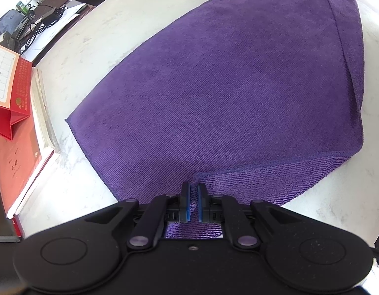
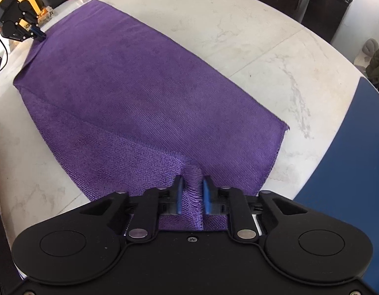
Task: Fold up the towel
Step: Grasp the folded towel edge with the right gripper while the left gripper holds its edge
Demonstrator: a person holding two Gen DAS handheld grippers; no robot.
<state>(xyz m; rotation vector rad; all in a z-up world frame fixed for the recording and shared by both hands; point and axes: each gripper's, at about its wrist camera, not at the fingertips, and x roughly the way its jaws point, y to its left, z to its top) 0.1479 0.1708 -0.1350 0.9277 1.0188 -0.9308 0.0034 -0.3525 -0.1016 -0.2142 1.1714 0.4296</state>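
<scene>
Your left claw (image 1: 194,202) is pinched tight on a corner of the purple towel (image 1: 214,86), which lies doubled on the white desk (image 1: 120,24); your right claw (image 2: 192,198) clamps a raised ridge at another corner. Both claw bodies hide the near hem; red books (image 1: 19,147) crowd the desk's cropped edge.

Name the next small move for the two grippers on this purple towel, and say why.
Probably lift both corners together and carry them across toward the far edge. The left gripper is pinched shut on the towel, the right gripper has a ridge of cloth bunched between its pads, and the rest lies flat on the table.
</scene>
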